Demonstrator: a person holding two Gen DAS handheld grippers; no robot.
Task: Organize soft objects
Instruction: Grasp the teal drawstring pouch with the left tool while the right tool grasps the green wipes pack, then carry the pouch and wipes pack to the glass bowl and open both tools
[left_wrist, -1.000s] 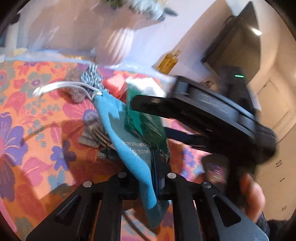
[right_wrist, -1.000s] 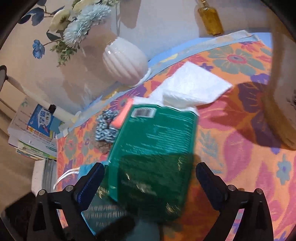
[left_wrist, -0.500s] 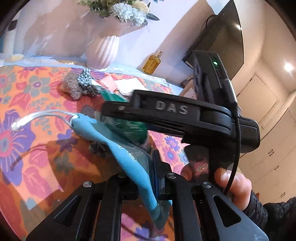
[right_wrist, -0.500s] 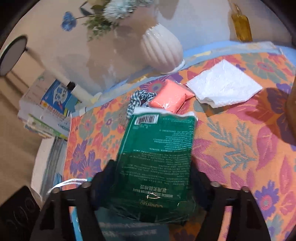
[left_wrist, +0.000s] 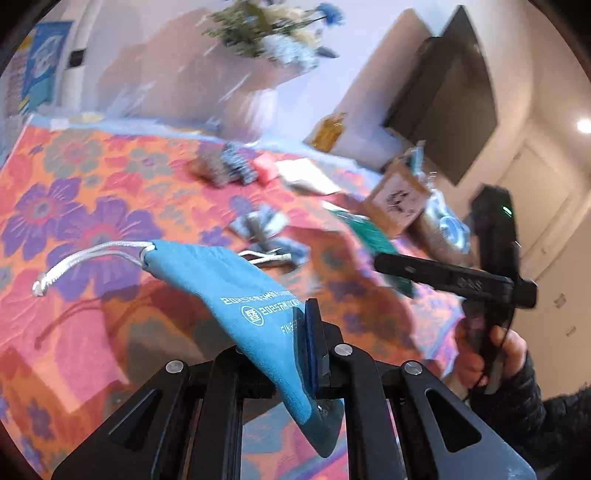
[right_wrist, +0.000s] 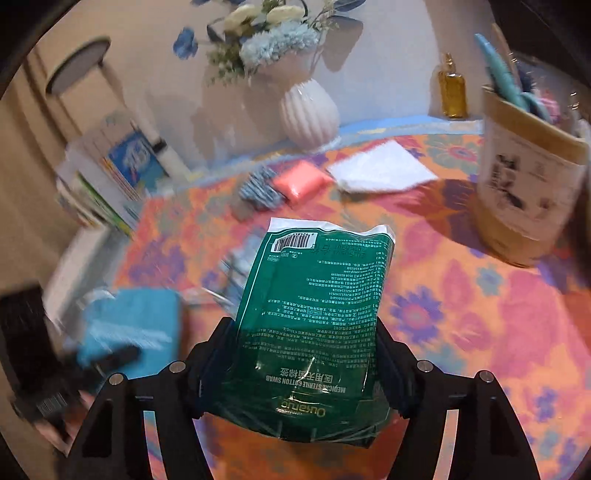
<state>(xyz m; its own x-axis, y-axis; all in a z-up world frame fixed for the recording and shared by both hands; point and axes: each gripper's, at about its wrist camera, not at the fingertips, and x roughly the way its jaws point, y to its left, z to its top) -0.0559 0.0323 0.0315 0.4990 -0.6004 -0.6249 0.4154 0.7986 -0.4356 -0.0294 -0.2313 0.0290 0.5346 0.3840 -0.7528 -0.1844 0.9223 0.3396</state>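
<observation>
Your left gripper (left_wrist: 308, 334) has its fingers closed tight on the blue drawstring pouch (left_wrist: 236, 284), which they pinch near its lower end; the pouch juts up and to the left above the tabletop (left_wrist: 66, 332), its white cord (left_wrist: 85, 258) trailing off the gathered neck. Your right gripper (right_wrist: 303, 363) has the green packet of cotton swabs (right_wrist: 314, 314) between its fingers, the pads pressed to both long sides while the jaws are easing slightly wider; the packet stands tilted above the cloth, barcode end away from you. From the left wrist view that same packet (left_wrist: 373, 240) shows edge-on ahead of the right gripper's black body, with your right hand (left_wrist: 491, 354) wrapped around the handle at the far right. On the floral cloth behind, a striped blue-and-white scrunchie (right_wrist: 260, 188) lies touching a pink soft pack (right_wrist: 303, 181), and a white folded cloth (right_wrist: 380, 170) lies just beside that to the right. A small grey bundle (left_wrist: 262, 229) lies between the pouch and those things, too blurred to name. A brown paper bag (right_wrist: 524, 192) stands at the right side of the tabletop with a few things sticking out of its top. A white ribbed vase (right_wrist: 310, 114) with flowers and an amber bottle (right_wrist: 452, 88) stand along the back wall.
</observation>
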